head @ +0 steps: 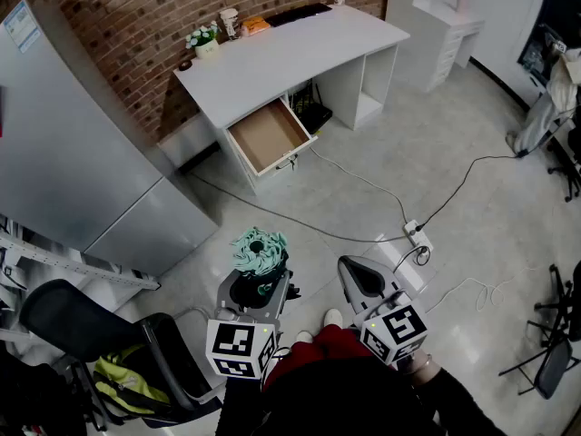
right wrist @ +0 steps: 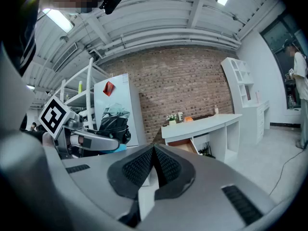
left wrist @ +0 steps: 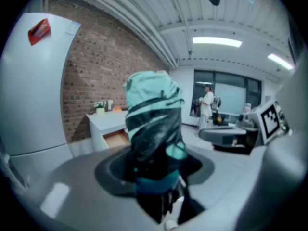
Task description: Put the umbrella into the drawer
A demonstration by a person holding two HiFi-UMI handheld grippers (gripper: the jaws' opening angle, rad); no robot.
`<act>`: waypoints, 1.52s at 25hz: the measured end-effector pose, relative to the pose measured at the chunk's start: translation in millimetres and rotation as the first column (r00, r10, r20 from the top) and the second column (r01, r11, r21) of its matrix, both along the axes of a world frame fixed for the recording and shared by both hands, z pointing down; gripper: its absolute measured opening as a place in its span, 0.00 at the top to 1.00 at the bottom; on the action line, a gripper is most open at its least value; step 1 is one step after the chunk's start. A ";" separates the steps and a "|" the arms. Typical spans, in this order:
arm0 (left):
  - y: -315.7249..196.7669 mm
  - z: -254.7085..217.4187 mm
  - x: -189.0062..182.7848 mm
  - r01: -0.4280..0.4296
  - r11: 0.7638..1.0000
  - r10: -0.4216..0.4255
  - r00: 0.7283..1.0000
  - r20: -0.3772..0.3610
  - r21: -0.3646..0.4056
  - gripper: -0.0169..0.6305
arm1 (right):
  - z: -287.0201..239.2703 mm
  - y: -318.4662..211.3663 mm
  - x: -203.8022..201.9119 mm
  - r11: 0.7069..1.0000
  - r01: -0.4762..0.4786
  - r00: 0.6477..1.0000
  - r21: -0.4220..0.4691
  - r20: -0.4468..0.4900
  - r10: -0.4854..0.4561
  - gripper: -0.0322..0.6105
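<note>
In the head view, the person stands on the grey floor, well apart from the white desk (head: 300,44). Its drawer (head: 269,134) is pulled out and shows a bare brown bottom, so the place for the load looks ready. The left gripper (head: 258,284) is held out in front of the body. The folded umbrella (head: 259,250), teal and black, stands up out of its jaws with one end towards the camera. The right gripper (head: 363,280) is just beside it, not touching it. Cables (head: 363,182) lie across the floor between the person and the desk and could catch a foot. By my reading this is the carrying stage, with the walk to the desk not yet made.

In the left gripper view, the jaws pinch the umbrella low on the bundle, close to a teal band. Most of its length juts forward and fills the middle of the picture. Held this way, the free end can probably go into the drawer first. The open drawer shows small, past the umbrella's left side.

In the right gripper view, the jaws are pressed together with nothing between them. The desk and drawer lie ahead, and the left gripper with the umbrella is at the left. This empty claw seems kept free, perhaps to steady the drawer.
</note>
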State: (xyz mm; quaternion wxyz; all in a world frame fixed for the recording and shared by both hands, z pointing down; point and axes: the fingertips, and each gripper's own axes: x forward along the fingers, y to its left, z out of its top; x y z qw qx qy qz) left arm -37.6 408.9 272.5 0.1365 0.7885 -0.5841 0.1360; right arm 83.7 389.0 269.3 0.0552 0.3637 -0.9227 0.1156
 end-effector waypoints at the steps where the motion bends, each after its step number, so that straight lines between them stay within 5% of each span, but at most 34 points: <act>1: -3.5 0.1 3.9 -0.002 1.000 0.002 1.000 -0.007 0.003 0.61 | 1.0 -3.5 2.2 1.000 -0.002 1.000 -0.001 0.003 0.002 0.95; 11: -29.4 0.6 24.0 0.002 1.000 -0.002 1.000 -0.016 0.008 0.61 | 3.6 -30.9 28.9 1.000 0.003 1.000 -0.008 0.015 -0.003 0.95; 24: -57.5 -23.3 0.8 0.101 0.994 -0.103 0.993 0.064 0.039 0.61 | -3.7 -73.9 61.6 0.998 -0.051 0.995 -0.034 0.082 0.054 0.95; 38: -142.6 -10.1 -33.0 0.075 0.997 -0.076 0.997 0.030 0.015 0.61 | 1.4 -145.0 28.3 0.993 -0.083 0.995 -0.083 0.056 0.087 0.95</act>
